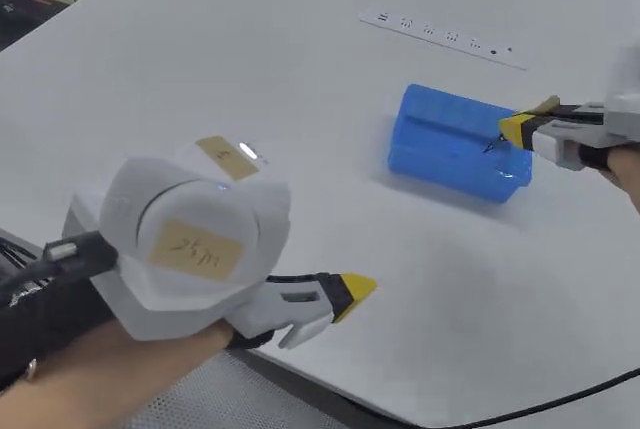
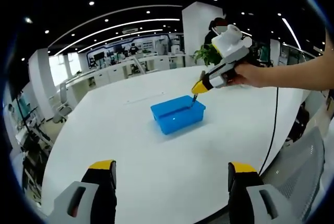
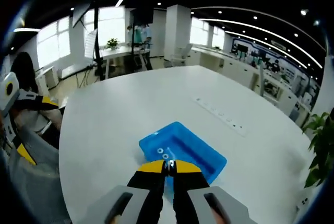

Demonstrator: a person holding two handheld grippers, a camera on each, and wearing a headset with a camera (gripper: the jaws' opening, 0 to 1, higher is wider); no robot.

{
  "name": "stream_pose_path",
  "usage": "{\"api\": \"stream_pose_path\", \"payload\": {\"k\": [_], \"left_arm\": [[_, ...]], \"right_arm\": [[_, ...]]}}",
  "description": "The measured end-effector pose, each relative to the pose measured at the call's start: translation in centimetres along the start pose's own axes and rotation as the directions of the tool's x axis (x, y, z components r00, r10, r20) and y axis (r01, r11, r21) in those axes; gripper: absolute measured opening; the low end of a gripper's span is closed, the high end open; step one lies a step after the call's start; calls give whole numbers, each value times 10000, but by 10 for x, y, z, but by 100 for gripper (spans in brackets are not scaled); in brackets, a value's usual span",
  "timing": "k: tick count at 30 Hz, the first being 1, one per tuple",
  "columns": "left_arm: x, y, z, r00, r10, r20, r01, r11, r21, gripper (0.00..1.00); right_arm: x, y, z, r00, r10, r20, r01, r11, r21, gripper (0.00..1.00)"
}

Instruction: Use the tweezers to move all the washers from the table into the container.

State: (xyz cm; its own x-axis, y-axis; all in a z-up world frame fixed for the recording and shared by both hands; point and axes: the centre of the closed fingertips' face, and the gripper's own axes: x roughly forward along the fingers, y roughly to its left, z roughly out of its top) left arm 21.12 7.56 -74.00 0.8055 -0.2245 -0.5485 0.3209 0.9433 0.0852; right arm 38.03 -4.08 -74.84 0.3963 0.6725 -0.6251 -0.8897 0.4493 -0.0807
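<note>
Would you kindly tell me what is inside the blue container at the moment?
At least two small washers lie on the floor of the blue container. The right gripper covers its near end, so anything there is hidden.

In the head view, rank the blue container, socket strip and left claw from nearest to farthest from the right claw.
1. Blue container, just beneath the right claw.
2. Socket strip, beyond it.
3. Left claw, near table edge.

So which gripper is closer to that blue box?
Right. The right gripper holds tweezers over the blue container; the left gripper hangs open, well apart, near the table edge.
</note>
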Motion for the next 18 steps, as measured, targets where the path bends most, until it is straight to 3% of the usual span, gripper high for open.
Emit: {"api": "stream_pose_path", "payload": {"k": [2,4,6,11,12,13,14,18], "left_arm": [[-3,2,3,9999,75,110,-74,10000,-66,89],[-5,3,6,9998,107,176,-104,9998,-138,89],[-8,4,9,9993,183,321,-178,9997,-147,89],[-12,4,14,9980,304,546,-291,9993,-245,89],[-12,4,15,9979,323,564,-307,9991,-300,89],[-13,4,16,9974,366,613,-344,9987,-372,89],[-14,4,17,9969,406,672,-378,9984,-420,89],[-18,4,19,9952,541,813,-490,9968,-638,89]], "right_arm": [[-7,19,-15,9976,391,-565,-426,9971,-624,1],[-12,30,-30,9929,471,-1097,-606,9905,-1235,1],[-15,45,-47,9843,763,-1589,-989,9852,-1399,1],[-20,71,-83,9429,1507,-2972,-2118,9595,-1855,1],[-19,72,-87,9410,1502,-3033,-2123,9599,-1833,1],[-19,74,-92,9336,1545,-3234,-2225,9572,-1850,1],[-18,77,-99,9213,1668,-3511,-2449,9505,-1910,1],[-6,85,-108,9045,1790,-3872,-2731,9403,-2033,1]]}}
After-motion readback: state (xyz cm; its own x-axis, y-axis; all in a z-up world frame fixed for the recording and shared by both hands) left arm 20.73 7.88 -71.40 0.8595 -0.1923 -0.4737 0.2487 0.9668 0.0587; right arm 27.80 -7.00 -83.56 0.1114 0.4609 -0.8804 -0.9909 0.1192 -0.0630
